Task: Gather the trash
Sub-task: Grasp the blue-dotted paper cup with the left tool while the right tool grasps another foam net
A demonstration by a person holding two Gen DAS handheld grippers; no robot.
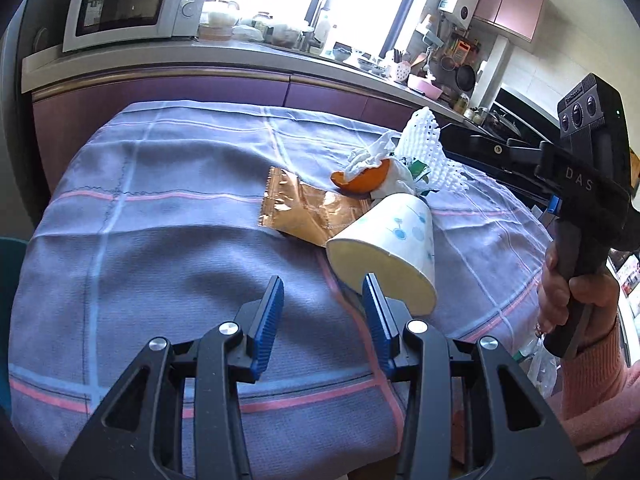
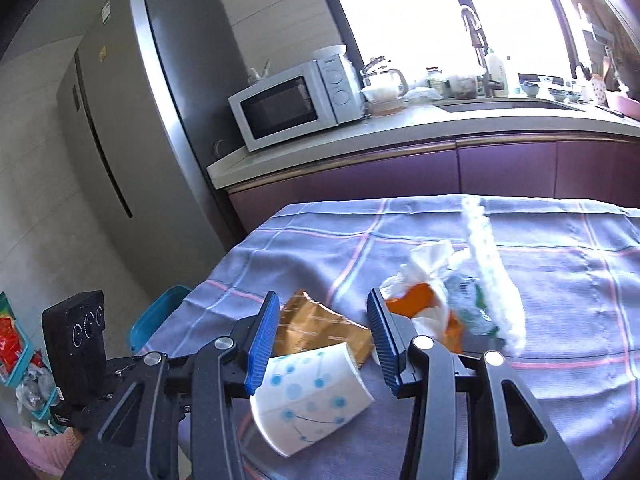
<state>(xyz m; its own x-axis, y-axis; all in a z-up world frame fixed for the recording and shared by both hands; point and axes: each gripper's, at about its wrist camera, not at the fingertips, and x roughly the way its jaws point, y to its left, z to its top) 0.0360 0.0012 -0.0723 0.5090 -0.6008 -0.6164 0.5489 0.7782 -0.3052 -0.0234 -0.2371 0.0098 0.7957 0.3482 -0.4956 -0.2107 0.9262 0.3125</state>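
Observation:
A white paper cup with blue dots (image 1: 388, 248) lies on its side on the purple checked tablecloth (image 1: 160, 216). Behind it are a gold foil wrapper (image 1: 304, 208), an orange peel (image 1: 364, 180), a crumpled tissue (image 1: 368, 158) and a white foam net (image 1: 424, 148). My left gripper (image 1: 324, 312) is open and empty, its right finger just in front of the cup's mouth. My right gripper (image 2: 324, 340) is open above the cup (image 2: 312, 400), which shows between its fingers without either pad pressing on it. The wrapper (image 2: 320, 328), peel (image 2: 416, 300) and net (image 2: 492, 276) lie beyond.
A kitchen counter (image 1: 256, 60) with a microwave (image 1: 132, 8) runs behind the table. A tall fridge (image 2: 132, 120) stands at the left. A teal chair (image 2: 152, 320) is at the table's left edge. A hand (image 1: 568, 292) holds the right tool's handle.

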